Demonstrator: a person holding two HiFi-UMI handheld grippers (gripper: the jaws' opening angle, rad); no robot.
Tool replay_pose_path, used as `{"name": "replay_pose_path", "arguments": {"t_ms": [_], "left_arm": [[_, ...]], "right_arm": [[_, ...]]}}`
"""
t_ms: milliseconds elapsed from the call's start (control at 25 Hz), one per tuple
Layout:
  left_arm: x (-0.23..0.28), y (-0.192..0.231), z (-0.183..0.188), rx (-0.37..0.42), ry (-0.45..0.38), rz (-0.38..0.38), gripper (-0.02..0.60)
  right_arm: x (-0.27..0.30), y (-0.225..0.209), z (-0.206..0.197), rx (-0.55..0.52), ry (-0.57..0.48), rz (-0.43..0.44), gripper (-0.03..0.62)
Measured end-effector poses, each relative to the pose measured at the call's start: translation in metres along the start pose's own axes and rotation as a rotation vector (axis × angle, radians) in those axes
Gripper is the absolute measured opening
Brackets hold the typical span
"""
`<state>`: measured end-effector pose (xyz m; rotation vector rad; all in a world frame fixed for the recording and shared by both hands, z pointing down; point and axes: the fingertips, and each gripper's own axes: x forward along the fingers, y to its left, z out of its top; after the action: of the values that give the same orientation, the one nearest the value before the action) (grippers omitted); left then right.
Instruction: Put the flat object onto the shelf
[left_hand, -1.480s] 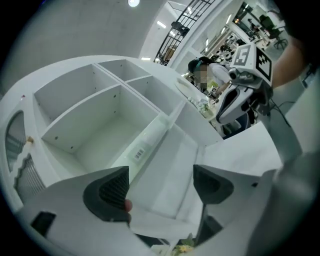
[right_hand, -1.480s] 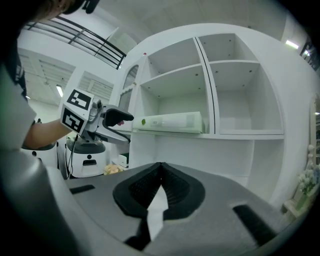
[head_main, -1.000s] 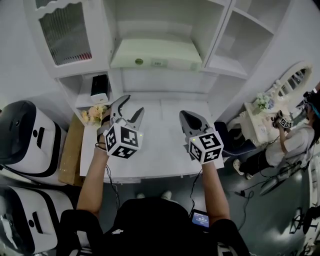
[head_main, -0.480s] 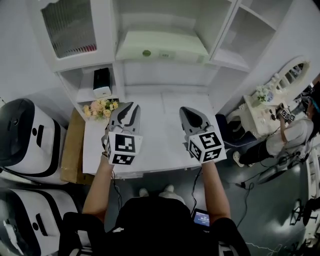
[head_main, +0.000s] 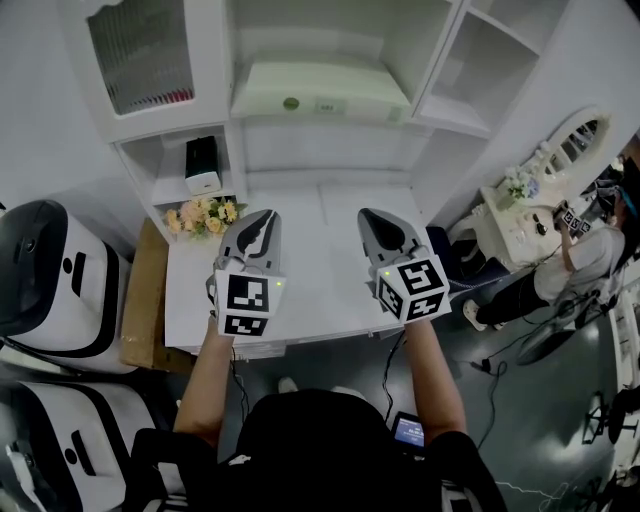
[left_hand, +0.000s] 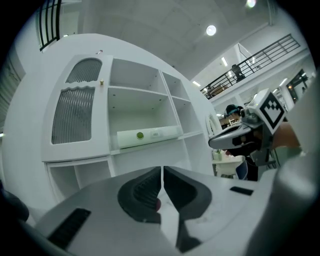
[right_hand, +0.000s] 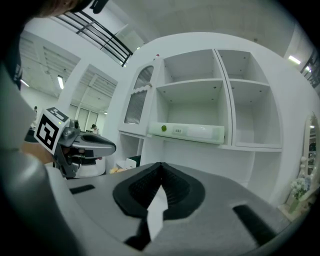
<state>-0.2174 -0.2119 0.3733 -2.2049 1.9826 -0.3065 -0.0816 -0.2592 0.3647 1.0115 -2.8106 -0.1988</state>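
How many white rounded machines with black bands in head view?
2. One white rounded machine with black bands sits left of the white desk. The other is nearer the person, at the frame's lower left. More may be hidden off-frame.

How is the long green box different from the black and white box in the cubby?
The long green box is pale green and lies flat; the black and white box is black above, white below, and stands upright. The long green box sits higher, in the middle; the black and white box sits lower, in the left cubby. Both rest in the white cabinet.
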Motion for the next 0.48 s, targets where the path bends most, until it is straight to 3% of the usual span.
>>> {"name": "replay_pose_path", "arguments": {"t_ms": [480], "left_arm": [[-0.023, -0.049, 0.007, 0.005, 0.028, 0.005, 0.018]], "right_arm": [[-0.047, -0.001, -0.004, 0.041, -0.024, 0.02, -0.014]]}}
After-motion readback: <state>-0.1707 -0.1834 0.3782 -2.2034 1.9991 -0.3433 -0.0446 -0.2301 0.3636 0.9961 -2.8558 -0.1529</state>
